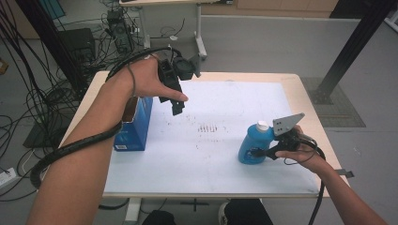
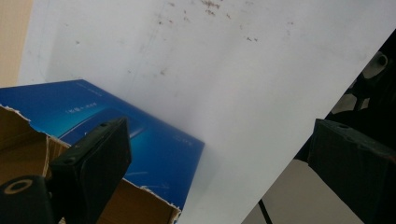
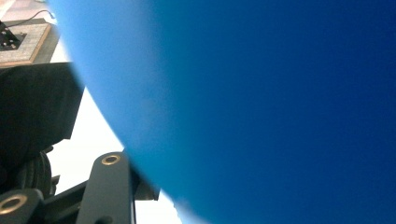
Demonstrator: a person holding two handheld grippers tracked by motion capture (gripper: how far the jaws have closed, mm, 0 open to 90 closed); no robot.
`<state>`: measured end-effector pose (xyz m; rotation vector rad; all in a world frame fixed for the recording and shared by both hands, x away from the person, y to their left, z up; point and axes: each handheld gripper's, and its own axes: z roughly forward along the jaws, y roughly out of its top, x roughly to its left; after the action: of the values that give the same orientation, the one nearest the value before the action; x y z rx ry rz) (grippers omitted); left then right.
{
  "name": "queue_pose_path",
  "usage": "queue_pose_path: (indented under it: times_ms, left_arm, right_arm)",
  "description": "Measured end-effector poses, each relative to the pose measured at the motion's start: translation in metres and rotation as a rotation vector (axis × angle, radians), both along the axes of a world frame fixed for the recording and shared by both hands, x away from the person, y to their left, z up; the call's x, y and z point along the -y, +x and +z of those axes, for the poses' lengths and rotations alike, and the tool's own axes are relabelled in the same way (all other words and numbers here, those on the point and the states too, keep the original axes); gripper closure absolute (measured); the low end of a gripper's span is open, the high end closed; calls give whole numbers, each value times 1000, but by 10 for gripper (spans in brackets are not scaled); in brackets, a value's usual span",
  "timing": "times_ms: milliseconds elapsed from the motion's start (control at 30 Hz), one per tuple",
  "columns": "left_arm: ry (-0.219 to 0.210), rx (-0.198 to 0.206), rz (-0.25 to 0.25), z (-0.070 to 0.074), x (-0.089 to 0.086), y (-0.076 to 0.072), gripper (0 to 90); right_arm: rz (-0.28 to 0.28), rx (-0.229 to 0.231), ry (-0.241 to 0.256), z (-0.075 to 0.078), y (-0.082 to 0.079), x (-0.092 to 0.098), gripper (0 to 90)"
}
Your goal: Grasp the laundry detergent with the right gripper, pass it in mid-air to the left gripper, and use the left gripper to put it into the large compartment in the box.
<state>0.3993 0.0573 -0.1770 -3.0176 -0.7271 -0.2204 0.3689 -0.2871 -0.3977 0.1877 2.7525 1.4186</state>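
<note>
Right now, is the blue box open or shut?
Open. The box shows a torn top edge and bare cardboard inside in the left gripper view; the left gripper is above it, jaws apart.

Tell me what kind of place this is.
Probably a lab or workshop: tangled cables on the grey floor, black metal framing, and a worktable covered with white sheet.

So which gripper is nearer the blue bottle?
Right. The right gripper is at the blue bottle, seemingly gripping it; the left gripper hangs open above the blue box.
</note>
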Motion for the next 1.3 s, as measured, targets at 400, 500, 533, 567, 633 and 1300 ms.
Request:
queue_pose_path:
  times_ms: [400,500,533,567,633,1300]
  left_arm:
    - [-3,-2,0,-1,-1,1,68]
    - [-3,3,-2,2,-1,0,68]
    - [0,1,-3,3,-1,0,67]
    - [1,2,-3,4,-1,0,67]
    - [-4,5,-4,5,-2,0,67]
    - [-46,5,-43,35,-10,-6,67]
  right_arm:
    - [-16,0,-9,1,-2,-1,426]
    - [-23,-2,-13,2,-2,-1,428]
    - [-27,-2,-15,2,-3,-2,428]
    - [-30,-1,-16,2,-3,-2,430]
    - [-36,1,-20,2,-5,-2,430]
    - [-155,-56,-53,82,-15,-14,429]
